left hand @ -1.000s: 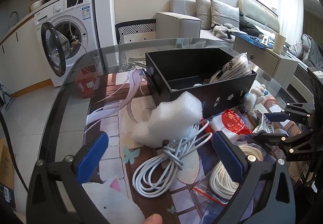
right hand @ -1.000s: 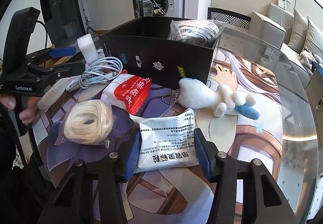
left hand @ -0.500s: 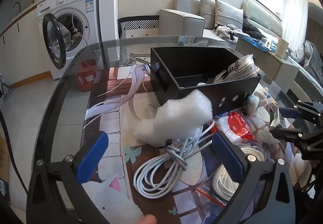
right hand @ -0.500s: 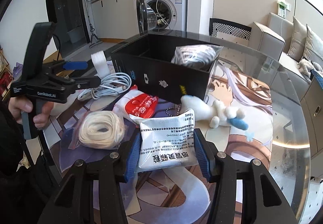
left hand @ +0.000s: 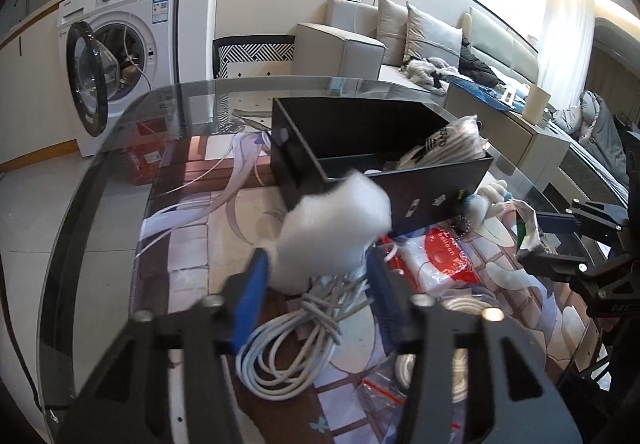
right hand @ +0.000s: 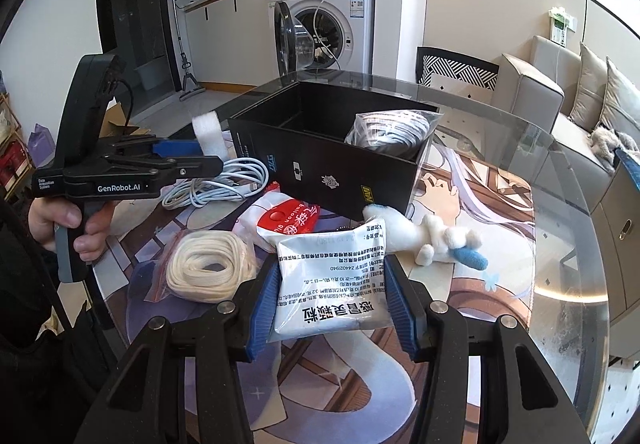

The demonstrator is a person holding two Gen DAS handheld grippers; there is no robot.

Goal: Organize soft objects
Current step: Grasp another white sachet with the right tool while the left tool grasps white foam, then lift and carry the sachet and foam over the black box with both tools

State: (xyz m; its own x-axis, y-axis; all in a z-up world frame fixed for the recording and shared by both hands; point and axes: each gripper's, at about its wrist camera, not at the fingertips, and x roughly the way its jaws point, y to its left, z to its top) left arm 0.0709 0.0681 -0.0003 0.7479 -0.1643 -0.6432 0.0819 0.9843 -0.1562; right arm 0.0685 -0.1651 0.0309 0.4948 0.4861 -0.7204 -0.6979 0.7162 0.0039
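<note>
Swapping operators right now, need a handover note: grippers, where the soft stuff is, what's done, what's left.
Left gripper: shut on the white foam piece, held above the white cable bundle, just short of the black box.
Right gripper: shut on the white printed sachet, above the table mat.
Done: one bagged grey cord sits in the box.
Left: drop the foam and the sachet into the box, then the cable bundle, bagged white rope, red-and-white packet and plush toy, all on the mat in front of the box.
</note>
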